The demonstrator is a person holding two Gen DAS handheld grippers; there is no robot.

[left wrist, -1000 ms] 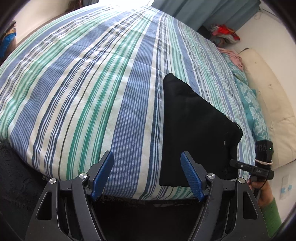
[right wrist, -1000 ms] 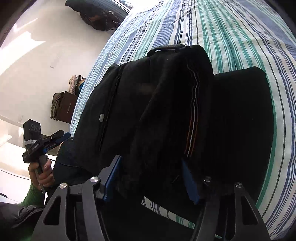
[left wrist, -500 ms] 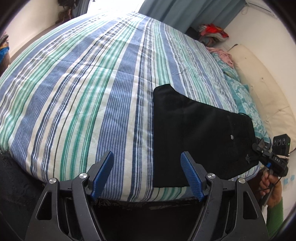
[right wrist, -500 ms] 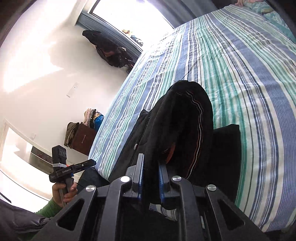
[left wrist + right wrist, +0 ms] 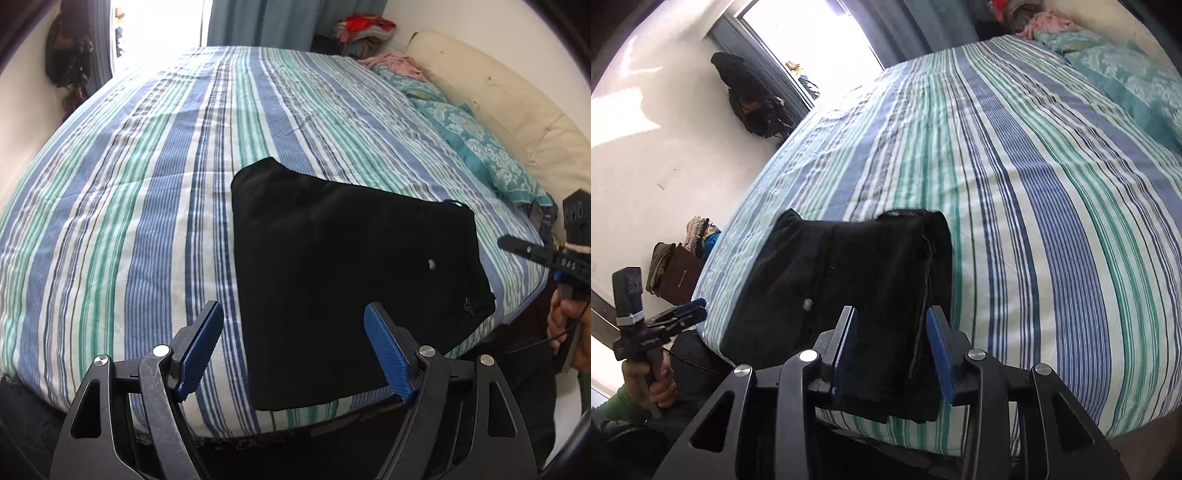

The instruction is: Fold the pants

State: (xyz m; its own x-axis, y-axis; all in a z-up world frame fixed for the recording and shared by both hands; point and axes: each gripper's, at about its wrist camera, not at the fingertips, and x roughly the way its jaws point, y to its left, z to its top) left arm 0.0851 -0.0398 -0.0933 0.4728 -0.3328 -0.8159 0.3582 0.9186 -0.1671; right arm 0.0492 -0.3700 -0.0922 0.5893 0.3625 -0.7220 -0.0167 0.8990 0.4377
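Black pants (image 5: 343, 280), folded into a compact slab, lie flat on the striped bedspread (image 5: 147, 192) at the near edge of the bed, nearer its pillow end. A small pale button (image 5: 431, 263) shows on the upper layer, toward the side where the right gripper (image 5: 532, 251) appears at the frame's margin, gripped by a hand (image 5: 569, 325) and held off the bed beside the pants. The left gripper (image 5: 295, 350) hangs over the bed's near edge; its blue fingers (image 5: 201, 345) stand wide apart, holding nothing, with the near left corner of the pants seen between them. In the right wrist view the pants (image 5: 849, 280) fill the foreground on the bedspread (image 5: 1034, 184), one seamed edge running toward the camera. The right gripper (image 5: 892, 350) has its blue fingers (image 5: 940, 350) moderately apart on either side of the near end of the fabric; the cloth sits between them, and whether the pads touch it cannot be told. The left gripper (image 5: 685, 314) shows at the far left of this view, off the bed's side, in a hand (image 5: 650, 380) with a green sleeve. A teal pillow (image 5: 476, 147) lies at the head of the bed against a cream headboard (image 5: 509, 99).
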